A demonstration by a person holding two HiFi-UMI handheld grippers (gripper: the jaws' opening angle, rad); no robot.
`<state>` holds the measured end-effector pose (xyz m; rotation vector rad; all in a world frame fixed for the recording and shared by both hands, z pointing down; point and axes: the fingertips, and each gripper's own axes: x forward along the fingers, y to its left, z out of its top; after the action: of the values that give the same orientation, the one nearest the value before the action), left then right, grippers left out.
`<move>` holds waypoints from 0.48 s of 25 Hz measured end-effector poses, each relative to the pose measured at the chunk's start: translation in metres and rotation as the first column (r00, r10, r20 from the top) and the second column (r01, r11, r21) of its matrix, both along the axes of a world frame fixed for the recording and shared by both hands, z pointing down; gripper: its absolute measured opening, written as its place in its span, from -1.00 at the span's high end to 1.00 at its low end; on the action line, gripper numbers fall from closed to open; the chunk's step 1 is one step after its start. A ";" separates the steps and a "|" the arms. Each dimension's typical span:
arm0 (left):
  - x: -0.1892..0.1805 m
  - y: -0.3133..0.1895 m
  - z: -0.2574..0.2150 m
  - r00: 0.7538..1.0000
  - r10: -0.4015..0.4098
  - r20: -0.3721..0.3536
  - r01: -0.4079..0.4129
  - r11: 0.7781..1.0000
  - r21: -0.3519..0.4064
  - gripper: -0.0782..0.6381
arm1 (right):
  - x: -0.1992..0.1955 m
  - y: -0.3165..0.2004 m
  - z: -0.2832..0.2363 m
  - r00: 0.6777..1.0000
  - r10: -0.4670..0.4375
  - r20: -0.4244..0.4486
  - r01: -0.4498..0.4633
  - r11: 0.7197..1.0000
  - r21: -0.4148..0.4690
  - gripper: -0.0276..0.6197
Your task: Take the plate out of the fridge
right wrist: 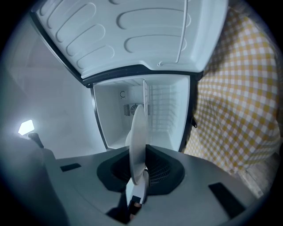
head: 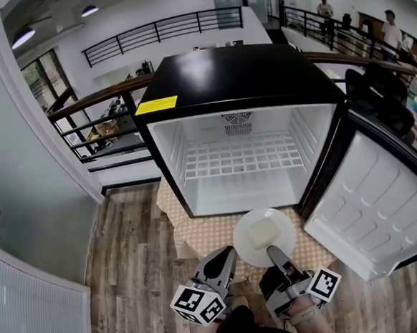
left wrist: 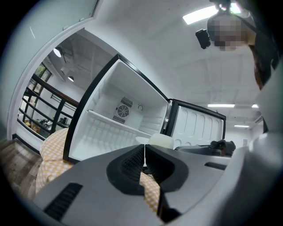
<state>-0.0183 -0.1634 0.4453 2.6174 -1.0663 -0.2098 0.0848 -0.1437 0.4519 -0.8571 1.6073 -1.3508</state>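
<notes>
Right gripper (right wrist: pixel 137 174): jaws clamped on near rim of white plate (head: pixel 264 235), rim edge-on between pads. Left gripper (left wrist: pixel 144 160): jaws together, nothing inside, near plate's left side.

Plate already outside mini fridge (head: pixel 243 149), above checked cloth (head: pixel 199 235), beside open door (head: pixel 373 199). Pale block (head: pixel 260 232) lies on it.

Grip is at one edge only. Carry plate level and slowly, else block may slide. Closed left gripper could support from under.
</notes>
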 end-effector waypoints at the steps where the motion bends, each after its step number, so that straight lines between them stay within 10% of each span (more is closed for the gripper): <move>1: 0.000 0.002 0.000 1.000 0.000 -0.001 0.000 1.000 -0.001 0.74 | 0.000 0.002 0.001 1.000 0.000 -0.001 0.000 1.000 -0.001 0.73; 12: 0.001 0.021 -0.004 1.000 -0.001 0.004 0.001 1.000 0.011 0.74 | 0.002 0.021 -0.001 1.000 0.002 0.011 -0.002 1.000 -0.003 0.72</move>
<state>-0.0170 -0.1426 0.4417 2.6286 -1.0703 -0.2111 0.0871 -0.1228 0.4511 -0.8514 1.5957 -1.3544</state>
